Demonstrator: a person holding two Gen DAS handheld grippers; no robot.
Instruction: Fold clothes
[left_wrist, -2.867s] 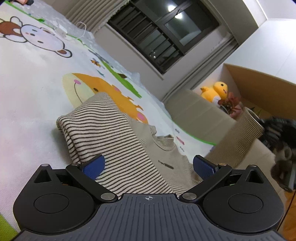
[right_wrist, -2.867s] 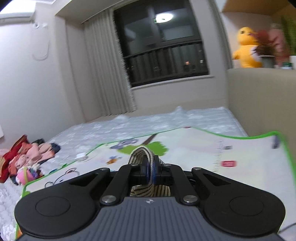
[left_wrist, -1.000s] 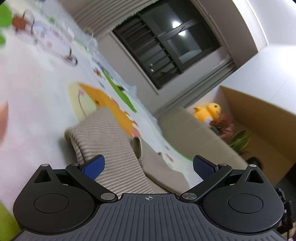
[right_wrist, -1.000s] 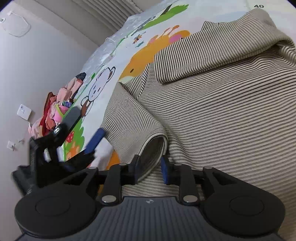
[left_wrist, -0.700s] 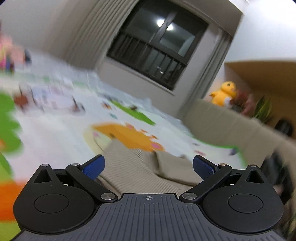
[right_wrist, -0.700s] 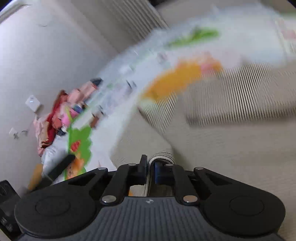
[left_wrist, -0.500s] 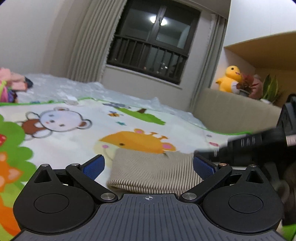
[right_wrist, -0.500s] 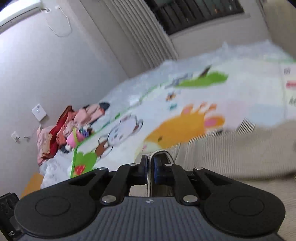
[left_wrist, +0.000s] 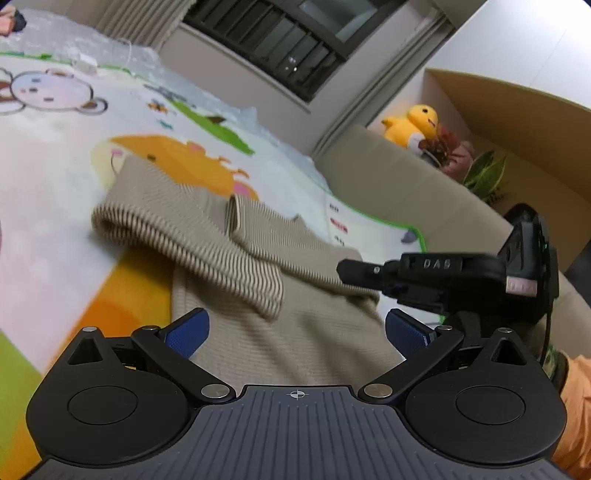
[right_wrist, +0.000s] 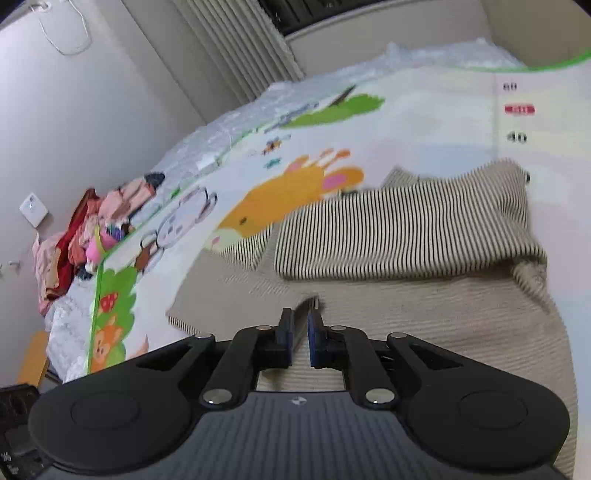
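1. Striped sweater (left_wrist: 258, 266) lies partly folded on the play mat (left_wrist: 55, 155).
2. Right gripper (right_wrist: 301, 332) jaws narrow, opening, pinching a fabric edge.
3. Left gripper (left_wrist: 295, 328) wide, empty, above near hem.
4. Clothes pile (right_wrist: 85, 236) far left; plush duck (left_wrist: 410, 123) far right.

A cartoon play mat (left_wrist: 55, 155) with a green border is spread over a white quilted surface; an orange animal (right_wrist: 280, 195) and a bear outline (left_wrist: 44, 90) are printed on it, and height numbers (right_wrist: 515, 137) are seen near one edge. A heap of pink and red clothing (right_wrist: 85, 236) is piled by the wall, just below a white wall socket (right_wrist: 33, 209). A dark barred window (left_wrist: 280, 44) and pleated curtains (right_wrist: 236, 55) are noted. A yellow duck plush (left_wrist: 415, 122) is set beside potted plants (left_wrist: 480, 177) on a beige ledge (left_wrist: 406, 192).
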